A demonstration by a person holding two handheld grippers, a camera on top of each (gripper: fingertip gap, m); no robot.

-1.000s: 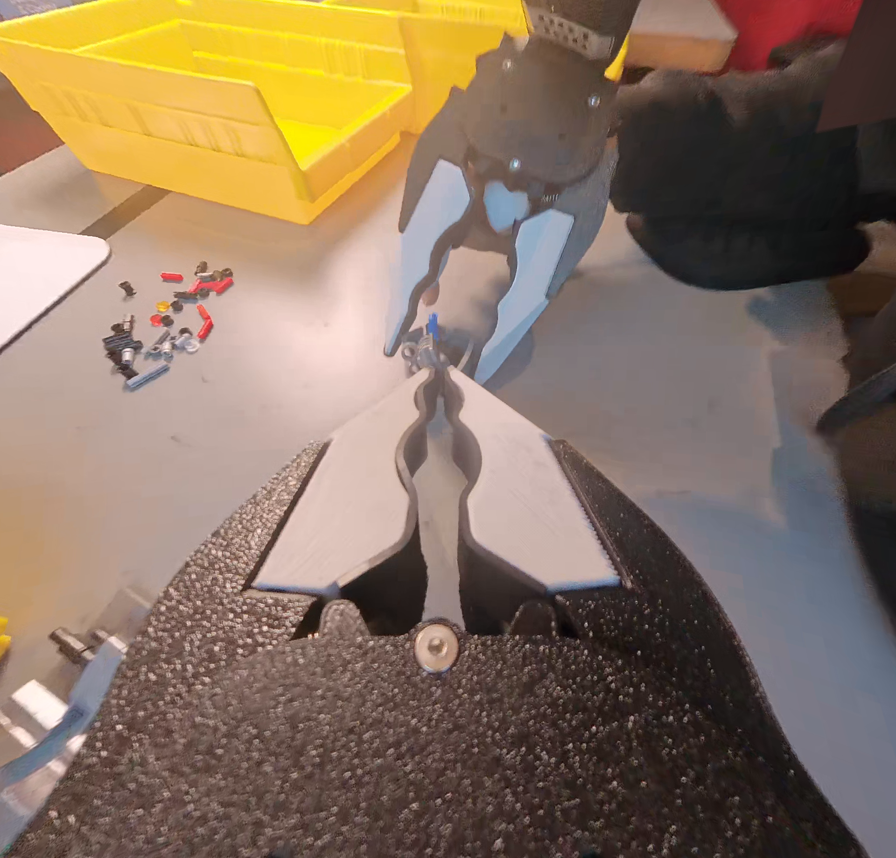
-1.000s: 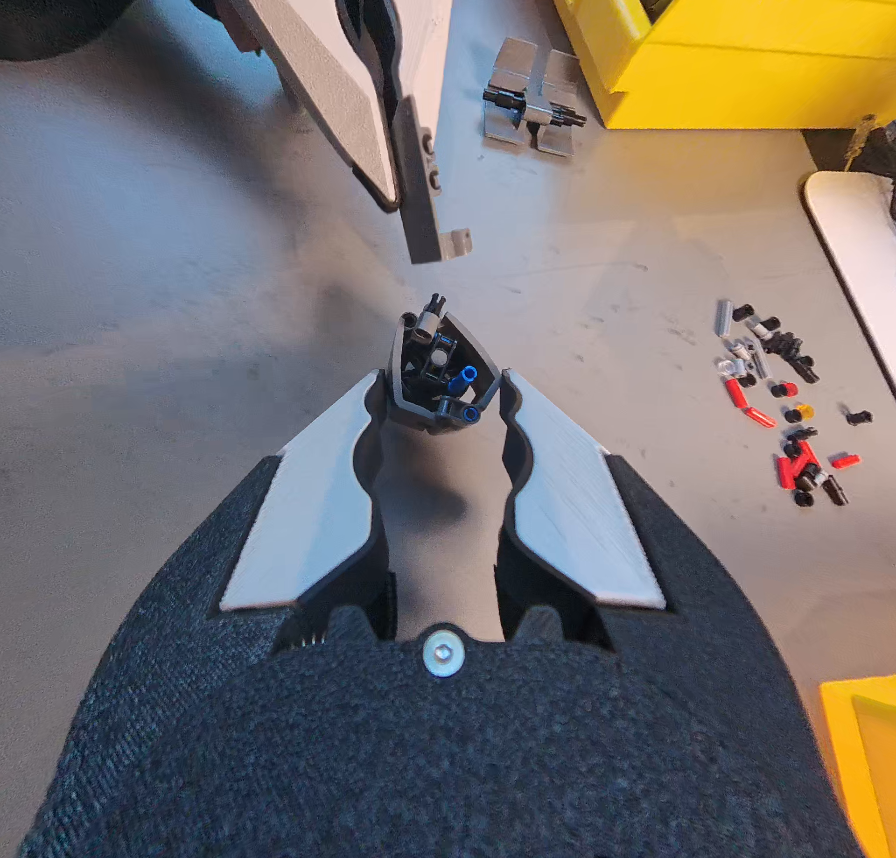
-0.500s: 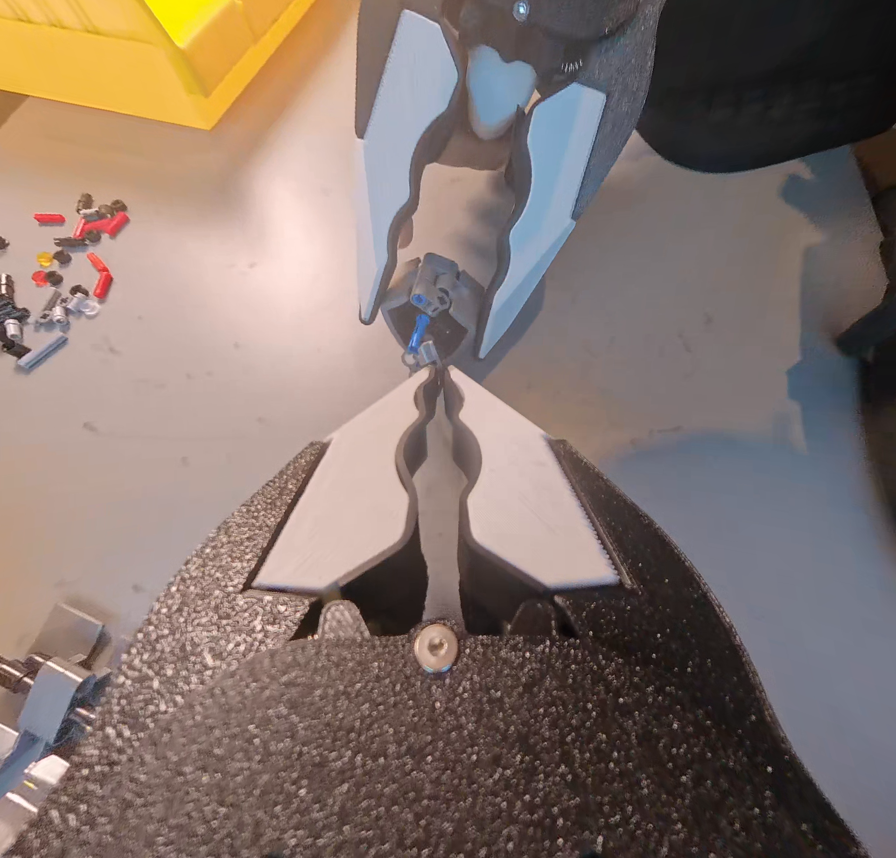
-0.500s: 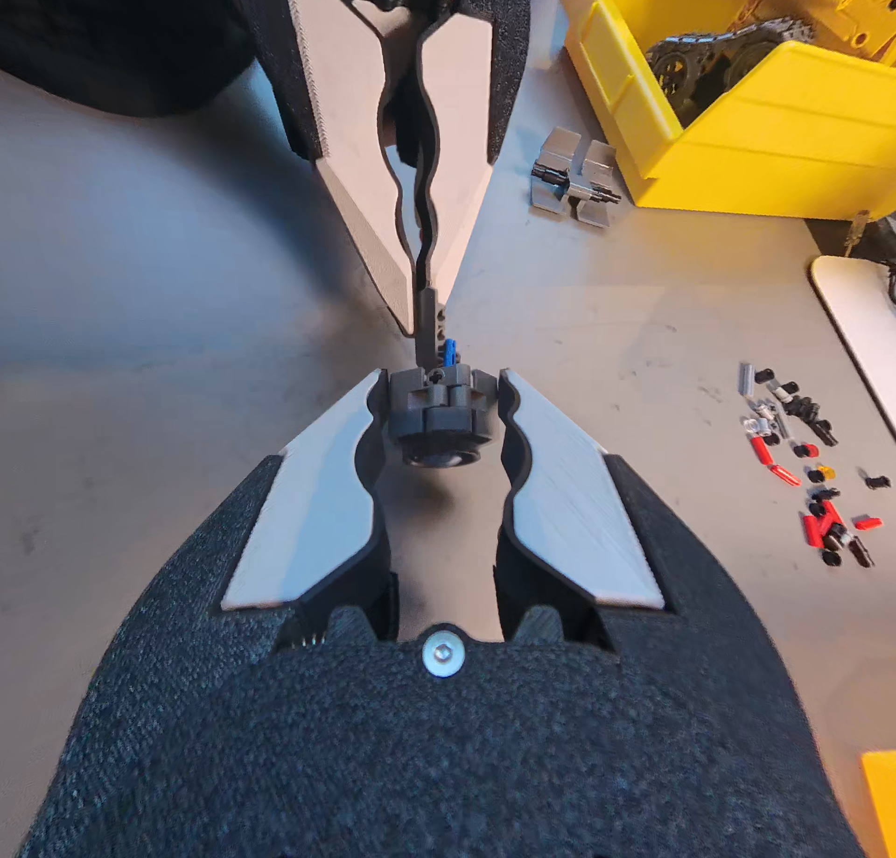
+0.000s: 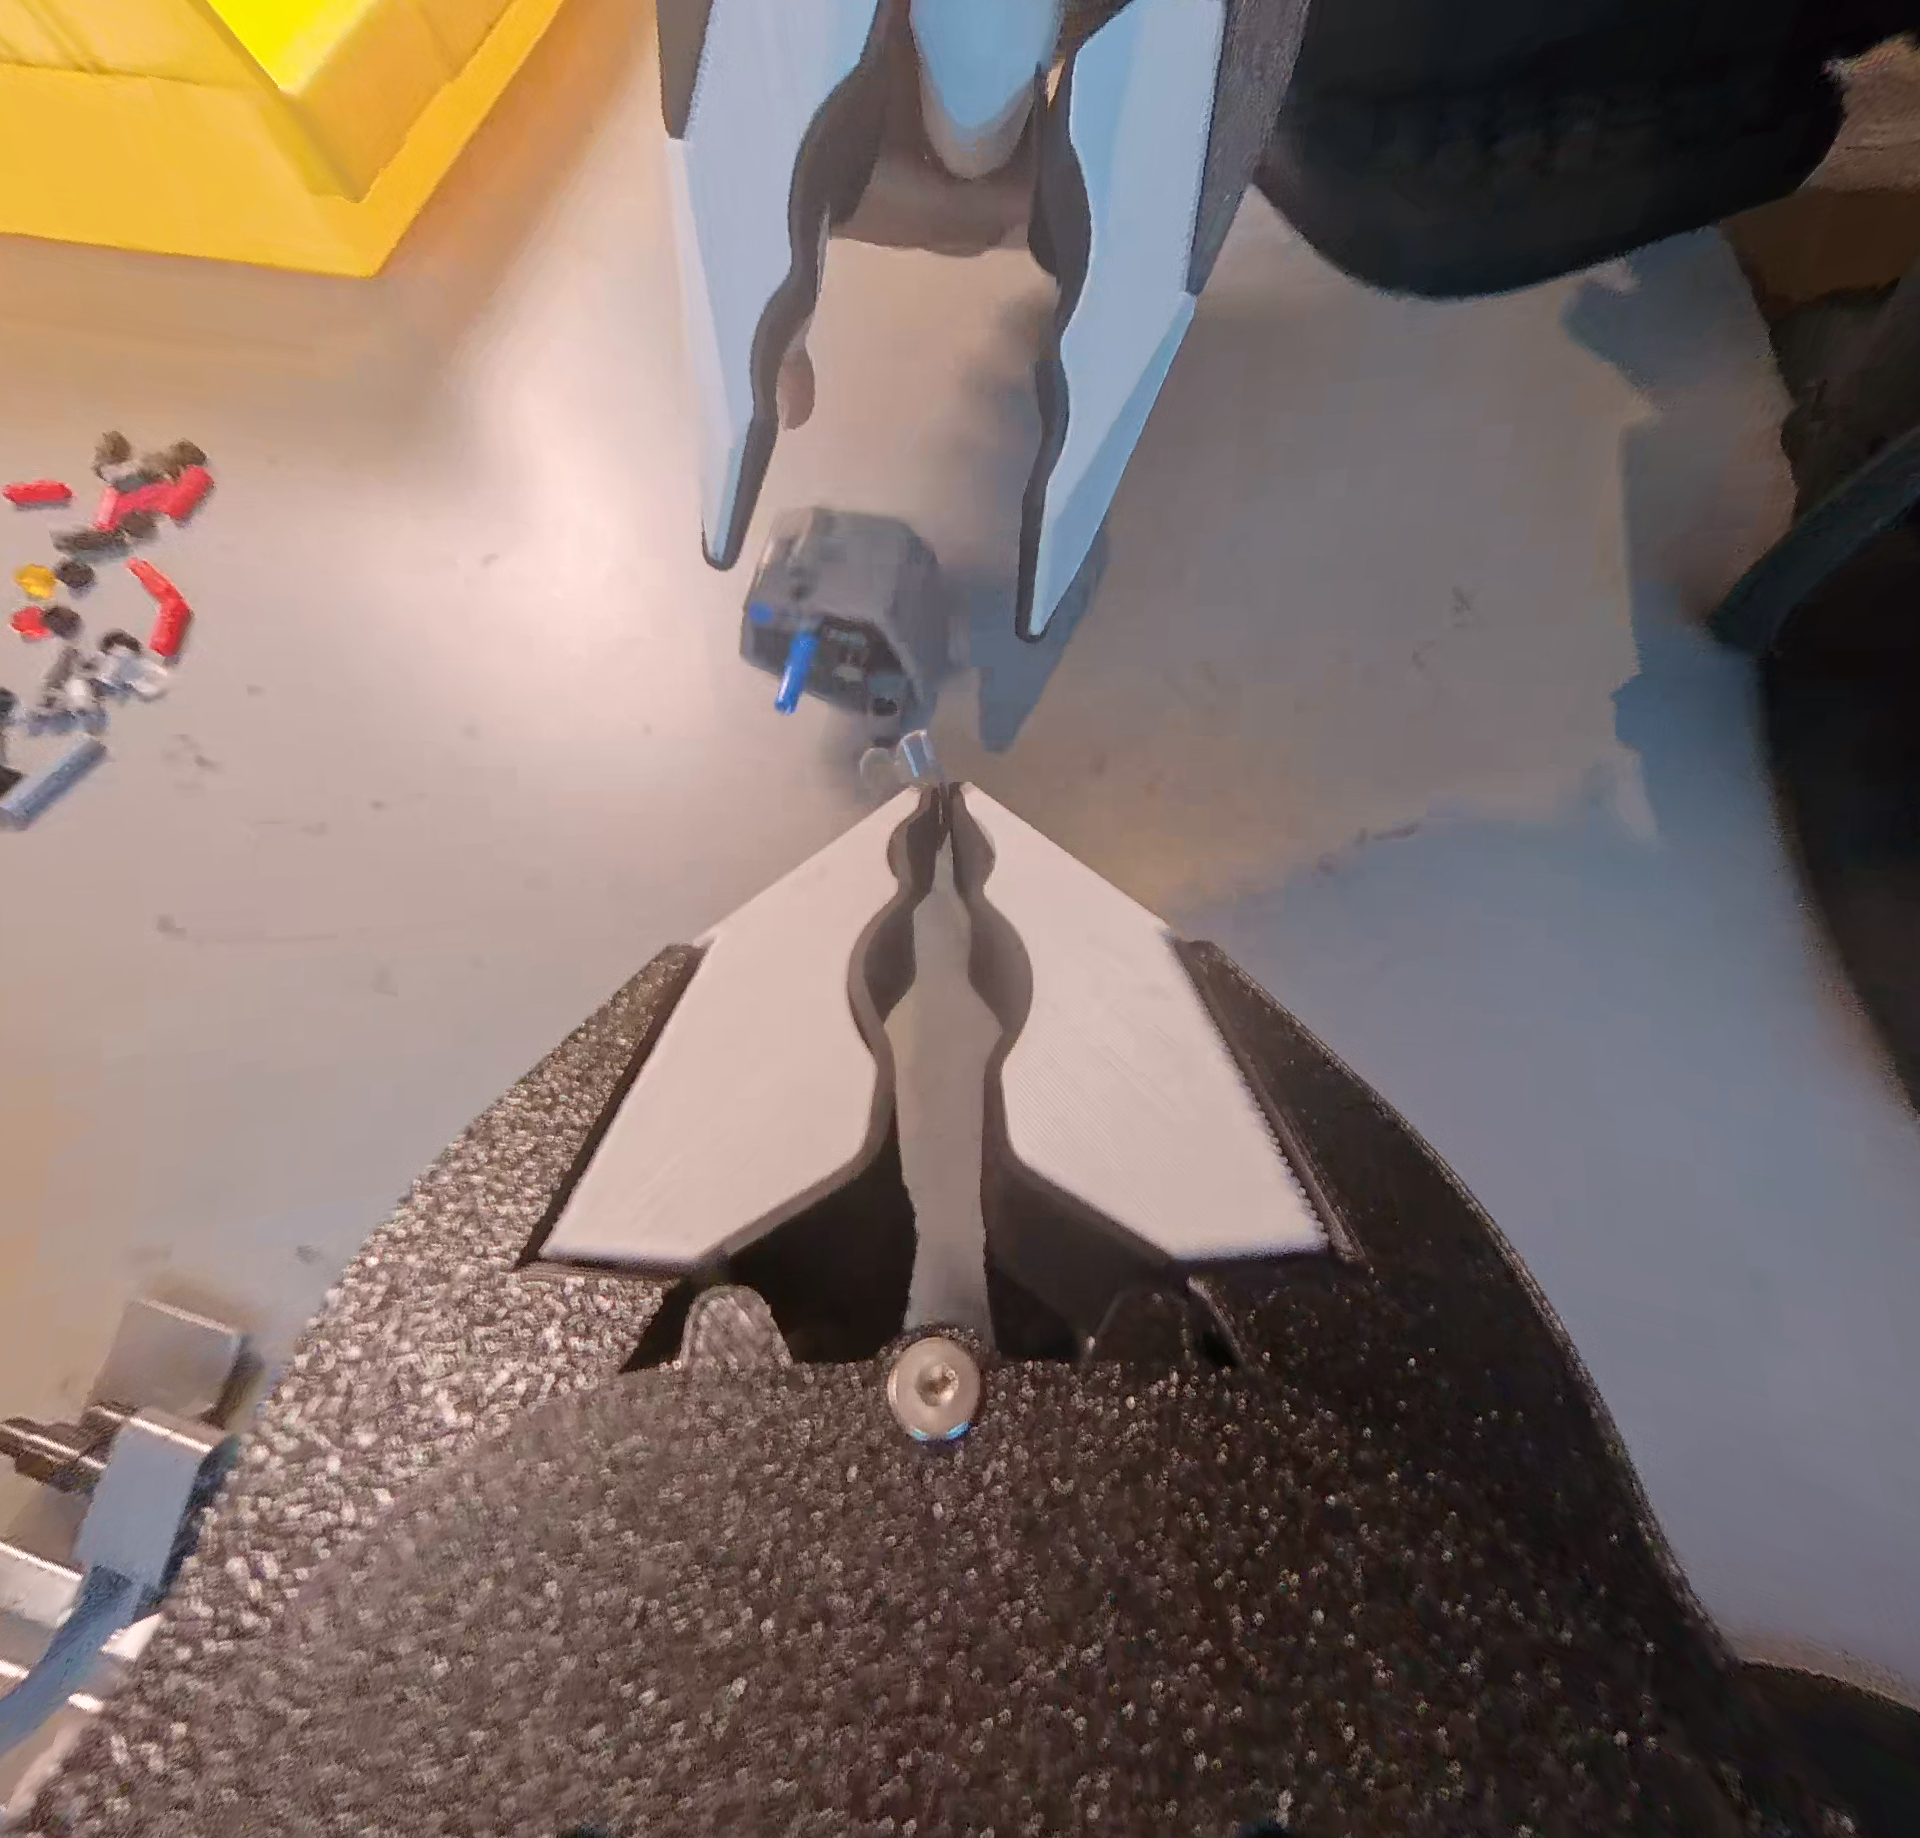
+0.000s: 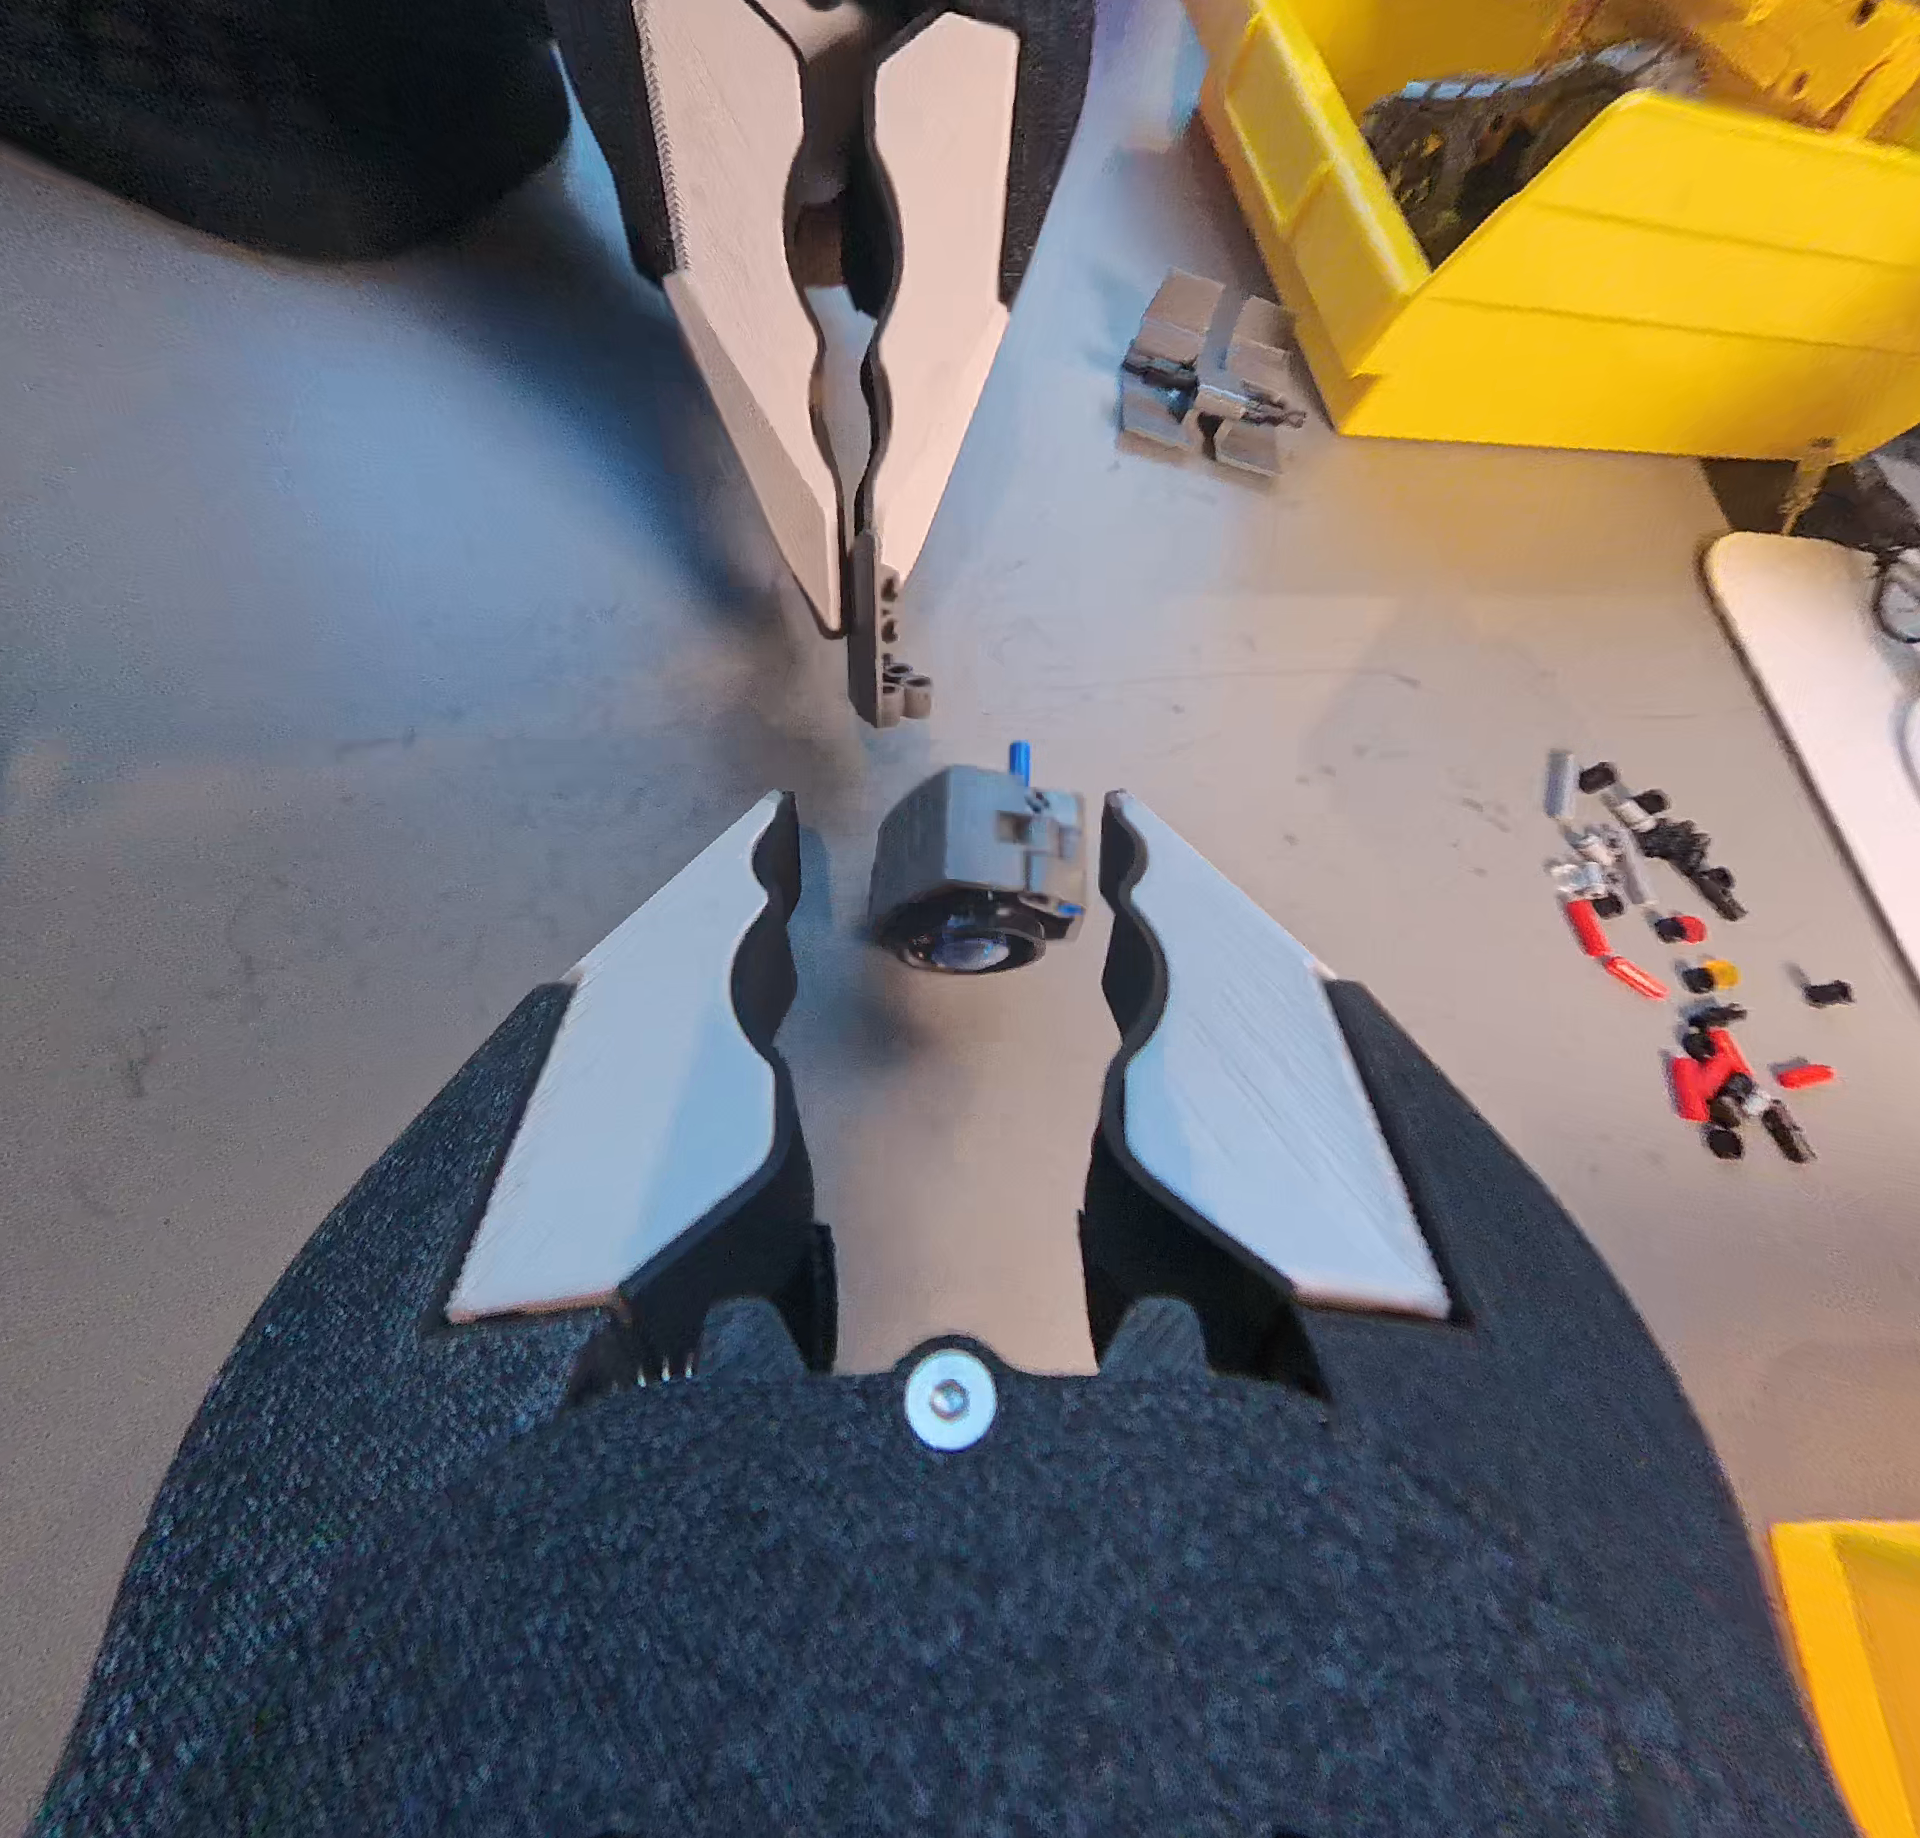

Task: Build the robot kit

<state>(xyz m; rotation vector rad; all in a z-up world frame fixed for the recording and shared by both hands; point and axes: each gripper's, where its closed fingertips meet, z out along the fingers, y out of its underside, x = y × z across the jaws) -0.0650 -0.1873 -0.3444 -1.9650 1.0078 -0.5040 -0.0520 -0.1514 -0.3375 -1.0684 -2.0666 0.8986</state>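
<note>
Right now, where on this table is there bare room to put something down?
Bare grey tabletop lies left of the small grey block assembly. It is crowded between the open right gripper and the left gripper, and rightward by the scattered red and black pieces and yellow plastic bin.

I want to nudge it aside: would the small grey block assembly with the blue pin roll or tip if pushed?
The grey block assembly looks like rigid plastic, probably light. It lies free between the fingers of the open right gripper, on a rounded dark end, so a push may rock or roll it. Its blue pin sticks out and might catch on the grey table.
</note>
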